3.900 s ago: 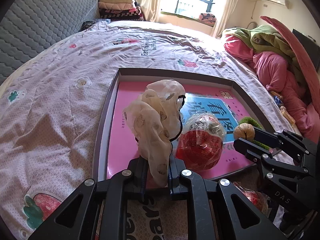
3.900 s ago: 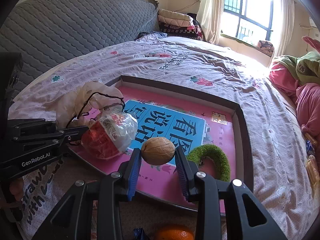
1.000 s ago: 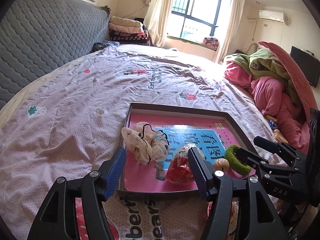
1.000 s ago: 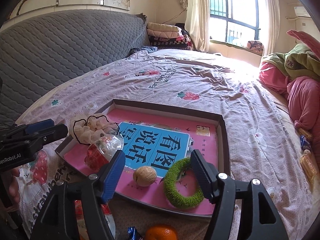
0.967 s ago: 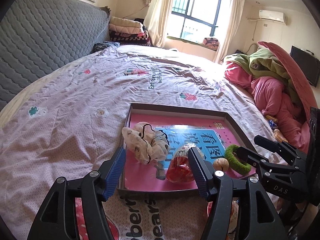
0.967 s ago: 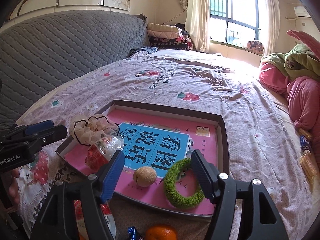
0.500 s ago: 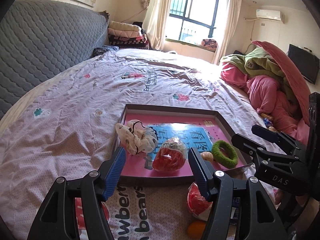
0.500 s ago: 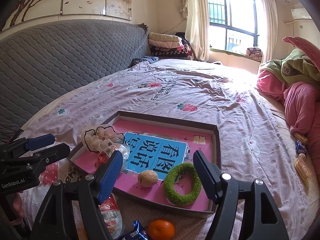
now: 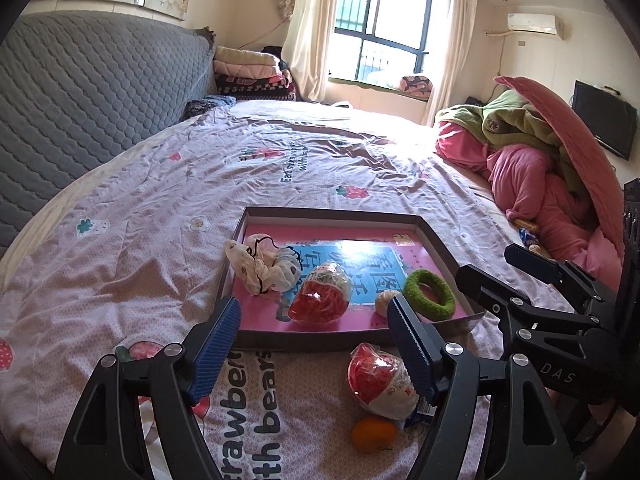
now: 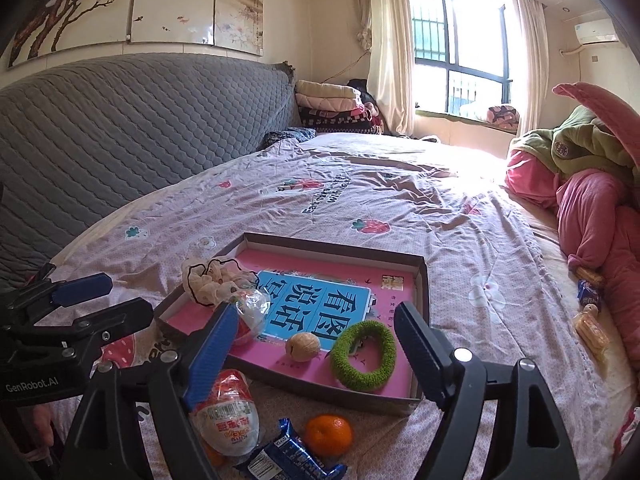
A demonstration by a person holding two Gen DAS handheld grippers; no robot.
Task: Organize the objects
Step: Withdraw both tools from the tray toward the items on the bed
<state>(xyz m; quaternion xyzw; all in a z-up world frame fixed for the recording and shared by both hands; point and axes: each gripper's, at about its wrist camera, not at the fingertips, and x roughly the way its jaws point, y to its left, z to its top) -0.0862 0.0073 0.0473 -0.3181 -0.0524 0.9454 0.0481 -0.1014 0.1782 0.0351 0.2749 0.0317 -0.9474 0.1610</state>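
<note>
A shallow box with a pink bottom point(image 9: 436, 236) point(image 10: 420, 280) lies on the bed. In it are a cream scrunchie point(image 9: 260, 266) point(image 10: 212, 280), a red-and-white wrapped egg snack point(image 9: 320, 298) point(image 10: 250, 312), a walnut point(image 9: 385, 300) point(image 10: 303, 346) and a green scrunchie point(image 9: 429, 288) point(image 10: 364, 356). In front of the box lie a second wrapped egg snack point(image 9: 380, 384) point(image 10: 226, 416), a mandarin point(image 9: 374, 434) point(image 10: 329, 434) and a blue snack packet point(image 10: 288, 458). My left gripper point(image 9: 314, 344) and my right gripper point(image 10: 316, 354) are both open and empty, held back above the near items.
A grey quilted headboard point(image 10: 120, 128) runs along the left. Pink and green bedding point(image 9: 540, 168) is piled at the right, with small wrapped snacks point(image 10: 588, 308) beside it. Folded blankets point(image 10: 332, 108) sit under the window.
Both grippers let go of the cream scrunchie and the walnut, opened, and drew back and up from the box. The loose items in front of the box came into view.
</note>
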